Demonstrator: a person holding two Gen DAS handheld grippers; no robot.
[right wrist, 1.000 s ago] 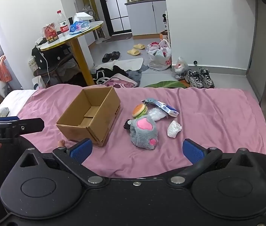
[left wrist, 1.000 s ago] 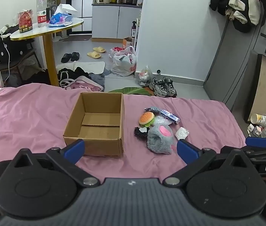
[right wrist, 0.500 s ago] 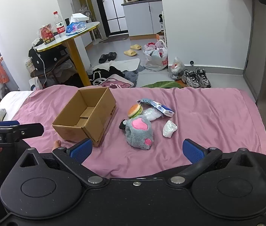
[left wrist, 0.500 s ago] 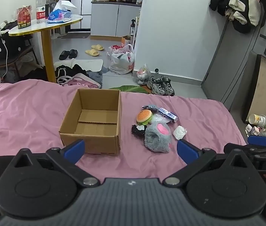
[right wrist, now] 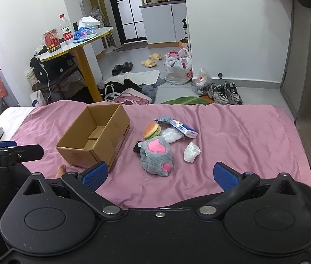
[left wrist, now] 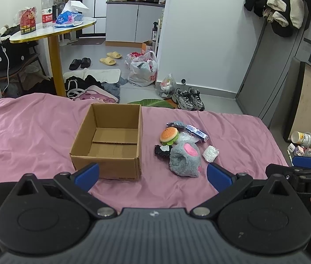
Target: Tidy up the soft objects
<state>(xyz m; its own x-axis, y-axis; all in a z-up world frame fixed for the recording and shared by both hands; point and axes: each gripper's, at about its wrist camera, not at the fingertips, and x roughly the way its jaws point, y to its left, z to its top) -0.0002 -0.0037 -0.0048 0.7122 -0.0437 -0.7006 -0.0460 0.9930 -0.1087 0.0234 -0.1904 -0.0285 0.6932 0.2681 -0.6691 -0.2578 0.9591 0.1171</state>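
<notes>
An open cardboard box [left wrist: 109, 142] sits on the bed [left wrist: 23, 136], toward its foot edge. To the box's right lies a cluster: a plush paw slipper [left wrist: 185, 159] nearest, a burger toy [left wrist: 169, 134] behind it, a tissue packet [left wrist: 196, 130] farther back, and a crumpled wad [left wrist: 210, 153] rightmost.
</notes>
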